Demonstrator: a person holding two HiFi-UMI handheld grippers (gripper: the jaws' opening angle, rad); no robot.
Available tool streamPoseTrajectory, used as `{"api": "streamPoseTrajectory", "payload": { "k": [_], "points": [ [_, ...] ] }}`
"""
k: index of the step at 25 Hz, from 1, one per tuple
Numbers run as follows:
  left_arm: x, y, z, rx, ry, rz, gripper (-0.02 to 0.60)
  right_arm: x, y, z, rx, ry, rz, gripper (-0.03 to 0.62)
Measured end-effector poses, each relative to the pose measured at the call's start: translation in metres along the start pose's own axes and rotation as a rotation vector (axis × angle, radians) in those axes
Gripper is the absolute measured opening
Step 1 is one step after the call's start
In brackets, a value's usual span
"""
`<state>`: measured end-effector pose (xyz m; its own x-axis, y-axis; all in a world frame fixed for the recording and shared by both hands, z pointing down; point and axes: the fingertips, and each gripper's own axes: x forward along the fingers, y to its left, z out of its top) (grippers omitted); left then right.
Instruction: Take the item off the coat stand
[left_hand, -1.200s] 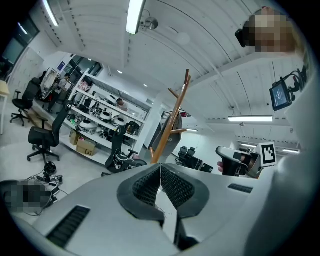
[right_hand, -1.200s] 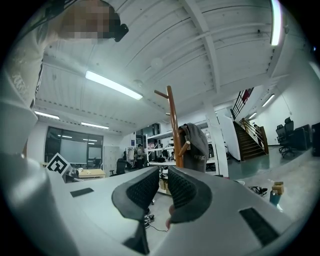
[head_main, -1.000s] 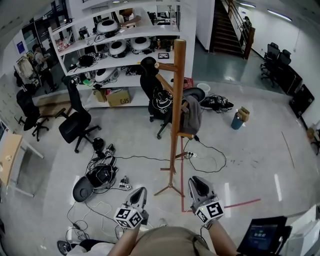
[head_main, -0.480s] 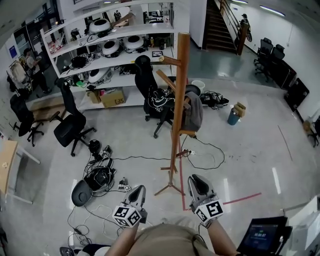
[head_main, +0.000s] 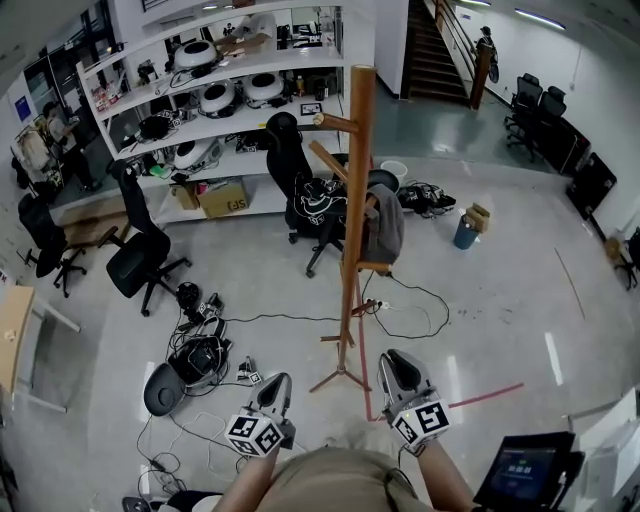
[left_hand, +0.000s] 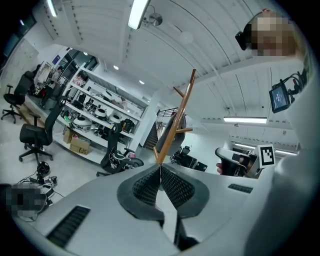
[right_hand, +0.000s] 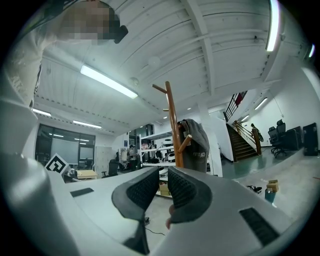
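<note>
A tall wooden coat stand (head_main: 352, 215) rises from the floor ahead of me. A grey garment (head_main: 385, 226) hangs from a peg on its right side. Both grippers are held low and near my body, well short of the stand's base. The left gripper (head_main: 281, 381) is left of the base and the right gripper (head_main: 393, 359) is right of it. In the left gripper view the left gripper (left_hand: 160, 168) is shut and empty, with the stand (left_hand: 182, 106) beyond it. In the right gripper view the right gripper (right_hand: 163, 173) is shut with nothing held, and the stand (right_hand: 172, 120) and garment (right_hand: 198, 142) stand ahead.
A black office chair (head_main: 312, 200) stands just behind the stand, and another (head_main: 140, 260) is to the left. Cables and gear (head_main: 200, 350) litter the floor at left. White shelves (head_main: 230, 110) line the back. A screen (head_main: 525, 470) sits at lower right. Red tape (head_main: 480, 397) marks the floor.
The head view has shifted slightly. Both grippers stay shut in about the same place, and the garment still hangs on the stand.
</note>
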<state>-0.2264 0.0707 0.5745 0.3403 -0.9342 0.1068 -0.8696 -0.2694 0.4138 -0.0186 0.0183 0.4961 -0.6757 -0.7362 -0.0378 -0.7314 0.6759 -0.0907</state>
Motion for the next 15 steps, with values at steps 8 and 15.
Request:
{"api": "streamPoseTrajectory", "payload": {
  "k": [8,15],
  "points": [
    [0.011,-0.002,0.000,-0.019,-0.001,0.034,0.018,0.011,-0.017,0.001,0.015,0.008,0.029,0.040],
    [0.038,-0.007,-0.005,-0.055,-0.006,0.071,0.018,0.023,-0.041,0.010,0.029,-0.001,0.068,0.039]
  ]
}}
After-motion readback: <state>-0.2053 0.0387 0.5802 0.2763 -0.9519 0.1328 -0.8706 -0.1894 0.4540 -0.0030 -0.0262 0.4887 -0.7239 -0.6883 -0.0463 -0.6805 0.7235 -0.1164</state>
